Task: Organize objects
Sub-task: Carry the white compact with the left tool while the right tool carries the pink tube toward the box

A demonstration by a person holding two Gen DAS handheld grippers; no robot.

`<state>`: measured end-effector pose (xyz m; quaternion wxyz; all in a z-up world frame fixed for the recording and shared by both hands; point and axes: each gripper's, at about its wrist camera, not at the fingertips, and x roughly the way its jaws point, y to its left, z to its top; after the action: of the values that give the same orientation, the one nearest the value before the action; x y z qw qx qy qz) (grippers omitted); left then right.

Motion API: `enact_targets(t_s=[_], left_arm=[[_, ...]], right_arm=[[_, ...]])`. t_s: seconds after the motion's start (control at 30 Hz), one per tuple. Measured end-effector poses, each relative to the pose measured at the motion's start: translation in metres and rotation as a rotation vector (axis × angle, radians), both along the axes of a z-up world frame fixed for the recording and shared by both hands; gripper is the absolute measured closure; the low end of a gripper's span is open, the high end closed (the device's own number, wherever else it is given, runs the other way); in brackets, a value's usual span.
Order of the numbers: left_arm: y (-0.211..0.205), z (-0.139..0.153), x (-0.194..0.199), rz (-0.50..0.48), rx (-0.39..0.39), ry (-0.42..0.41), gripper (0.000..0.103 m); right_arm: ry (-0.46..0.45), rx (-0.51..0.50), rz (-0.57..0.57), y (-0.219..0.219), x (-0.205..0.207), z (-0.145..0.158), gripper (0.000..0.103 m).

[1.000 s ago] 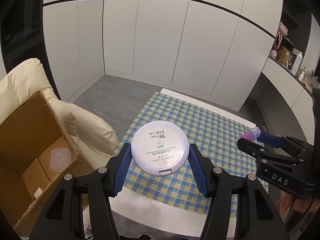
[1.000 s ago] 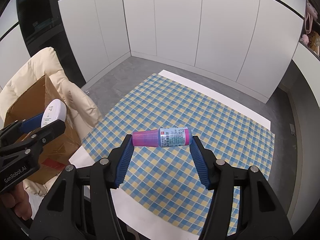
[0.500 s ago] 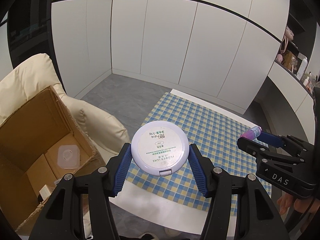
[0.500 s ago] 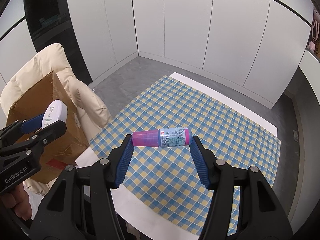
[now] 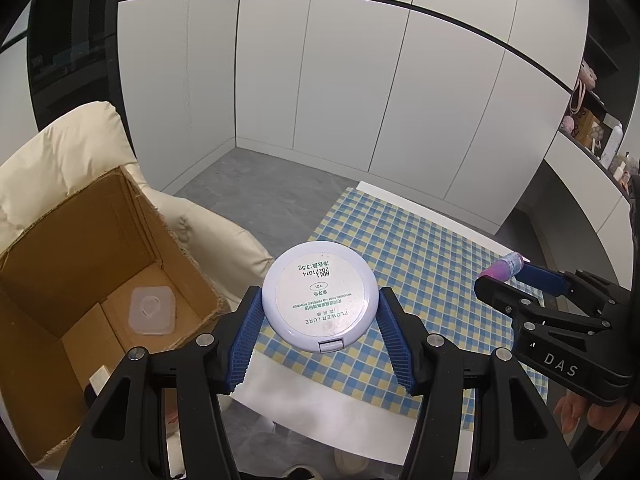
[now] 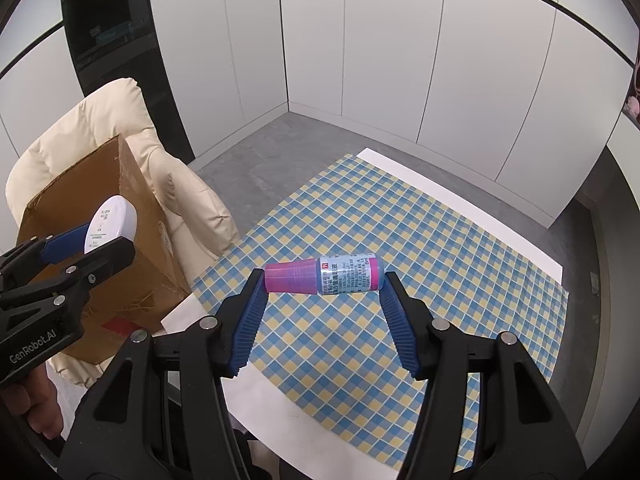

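At the lower left of the left wrist view, a cardboard box [image 5: 80, 272] stands open on a cream armchair [image 5: 68, 152]; its near wall is cut off by the frame edge, and one clear plastic lid [image 5: 152, 311] lies on its floor beside a small pale item too cut off to identify. Small items on the shelf [image 5: 592, 140] at far right are too tiny to make out.

Two grippers show, each holding one thing. The left gripper [image 5: 320, 320] is closed partway on a round white compact [image 5: 320, 295], its blue pads pressing the rim on both sides; the printed underside faces the camera, held in the air above the near left edge of the tabletop [image 6: 280, 404], close to the box. The right gripper [image 6: 323, 280] clamps a small pink bottle [image 6: 324, 275] lying sideways, end to end between its pads, above the cloth. Only the fingertips of the hands holding the grippers show.

One blue and yellow checked cloth [image 6: 400, 272] covers most of the white tabletop. Grey floor [image 6: 304, 136] runs to white cabinet doors [image 6: 360, 40] across the back, with a dark panel [image 6: 104, 20] at left.
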<state>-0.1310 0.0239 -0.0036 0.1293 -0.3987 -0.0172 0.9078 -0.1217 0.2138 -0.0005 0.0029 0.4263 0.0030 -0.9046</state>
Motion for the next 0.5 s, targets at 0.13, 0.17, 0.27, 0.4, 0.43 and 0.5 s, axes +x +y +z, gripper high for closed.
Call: enact_targets(t_s=[0.13, 0.17, 0.27, 0.4, 0.43, 0.5], left_arm=[[-0.007, -0.001, 0.001, 0.014, -0.002, 0.0, 0.045], [-0.007, -0.001, 0.002, 0.017, -0.002, 0.0, 0.045], [-0.015, 0.0, 0.003, 0.03, -0.005, 0.002, 0.045], [-0.024, -0.001, 0.004, 0.047, -0.005, 0.0, 0.045], [-0.026, -0.001, 0.004, 0.05, -0.004, -0.001, 0.045], [-0.03, 0.0, 0.004, 0.058, -0.003, 0.002, 0.045]], right_arm=[[0.008, -0.004, 0.013, -0.008, -0.001, 0.003, 0.043], [0.006, -0.005, 0.014, -0.01, -0.002, 0.003, 0.043], [0.013, -0.008, 0.004, -0.013, -0.004, 0.004, 0.043], [0.017, -0.007, 0.001, -0.018, -0.007, 0.006, 0.043], [0.016, -0.008, 0.01, -0.019, -0.008, 0.006, 0.043], [0.019, 0.0, 0.019, -0.025, -0.009, 0.007, 0.043]])
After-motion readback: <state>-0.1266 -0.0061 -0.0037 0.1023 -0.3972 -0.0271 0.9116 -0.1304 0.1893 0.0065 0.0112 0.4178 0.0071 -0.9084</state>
